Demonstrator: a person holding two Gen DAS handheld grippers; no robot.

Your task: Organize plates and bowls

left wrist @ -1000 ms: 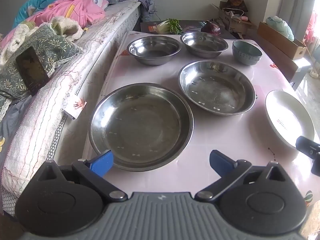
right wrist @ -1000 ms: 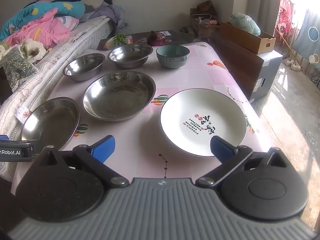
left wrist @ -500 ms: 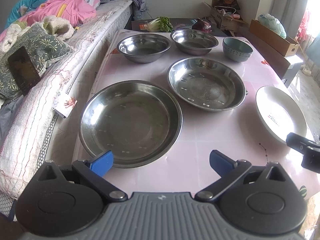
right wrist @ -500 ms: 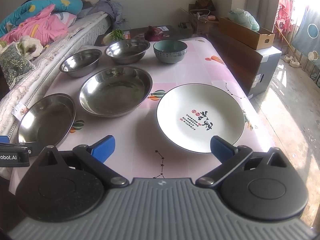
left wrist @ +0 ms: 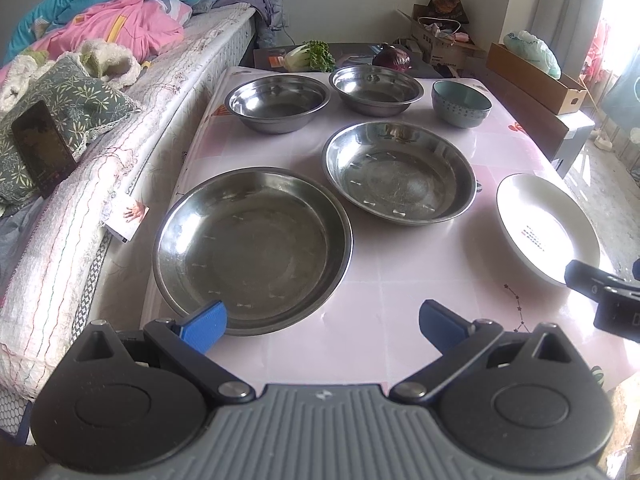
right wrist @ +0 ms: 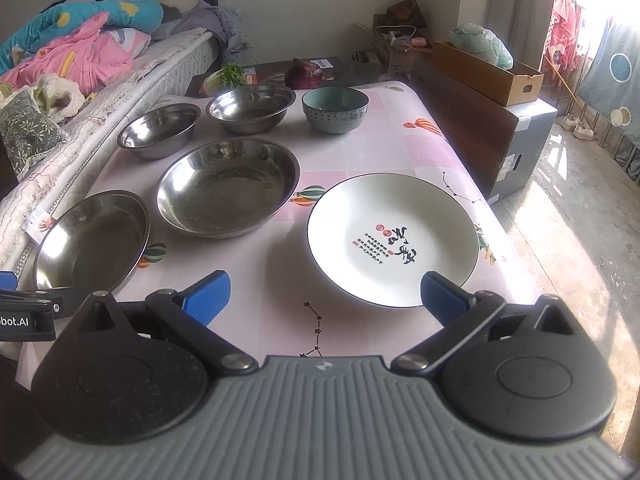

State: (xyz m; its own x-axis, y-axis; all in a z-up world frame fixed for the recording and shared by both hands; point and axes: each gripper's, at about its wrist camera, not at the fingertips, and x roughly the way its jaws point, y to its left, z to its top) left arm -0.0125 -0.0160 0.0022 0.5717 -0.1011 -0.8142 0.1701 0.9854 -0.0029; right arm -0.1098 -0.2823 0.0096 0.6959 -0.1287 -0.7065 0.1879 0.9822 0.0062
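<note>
On the pink table (left wrist: 400, 320) a wide steel plate (left wrist: 252, 248) lies nearest my left gripper (left wrist: 322, 322), which is open and empty just short of its rim. A second steel plate (left wrist: 400, 174) lies behind it. Two steel bowls (left wrist: 278, 102) (left wrist: 376, 89) and a teal bowl (left wrist: 461, 102) line the back. A white plate with black script (right wrist: 392, 238) lies before my right gripper (right wrist: 326, 294), also open and empty, its right finger (right wrist: 440, 294) over the plate's near rim. The same steel plates (right wrist: 92, 240) (right wrist: 228, 188) show at left.
A bed with quilts and pillows (left wrist: 80, 100) runs along the table's left edge. Greens (left wrist: 310, 56) and a purple cabbage (left wrist: 392, 58) lie beyond the far end. A dark cabinet with a cardboard box (right wrist: 488, 72) stands to the right, then open floor (right wrist: 580, 220).
Both grippers have drawn back and risen slightly, so the dishes sit a little farther off. Nothing on the table has moved and both stay open.
</note>
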